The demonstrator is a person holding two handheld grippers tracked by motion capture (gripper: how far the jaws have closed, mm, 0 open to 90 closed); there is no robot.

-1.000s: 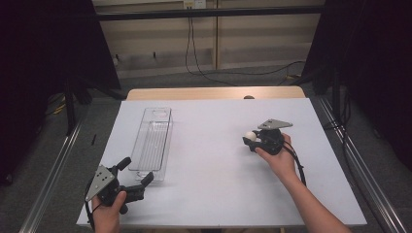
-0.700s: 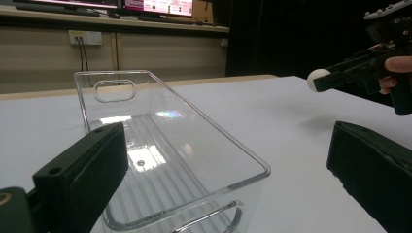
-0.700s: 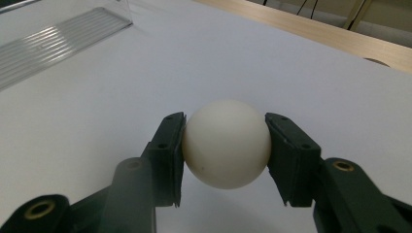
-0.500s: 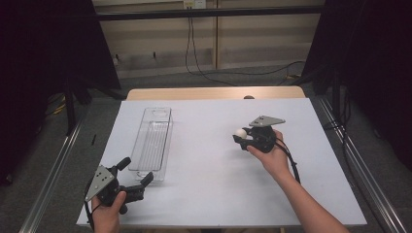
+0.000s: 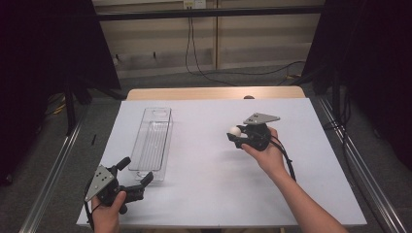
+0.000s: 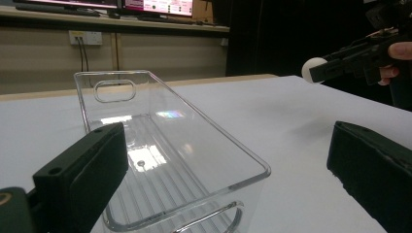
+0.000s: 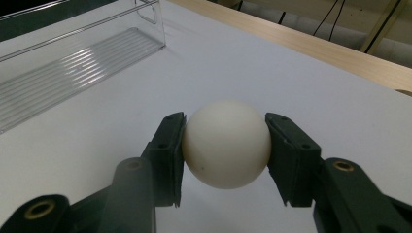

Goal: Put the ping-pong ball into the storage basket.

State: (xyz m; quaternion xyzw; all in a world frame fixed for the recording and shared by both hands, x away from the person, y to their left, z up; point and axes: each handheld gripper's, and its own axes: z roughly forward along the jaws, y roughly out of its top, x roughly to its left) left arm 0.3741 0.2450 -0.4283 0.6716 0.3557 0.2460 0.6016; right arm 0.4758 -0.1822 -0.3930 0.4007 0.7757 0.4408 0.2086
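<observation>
Right hand-held gripper (image 7: 226, 155) pinches small white ball (image 7: 226, 144) above white table (image 5: 204, 174), likely bound for clear ribbed plastic bin (image 5: 154, 141). Left hand-held gripper (image 5: 135, 175) spread, idle beside bin's near end.

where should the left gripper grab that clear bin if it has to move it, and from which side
Probably the near short wall of the clear bin, taken from above with one jaw inside and one outside. The bin stands upright and open-topped with thin straight walls, and that end lies just ahead of the open left gripper. Its full width looks wider than the jaws' spread, so clamping across it seems unlikely to work.
</observation>
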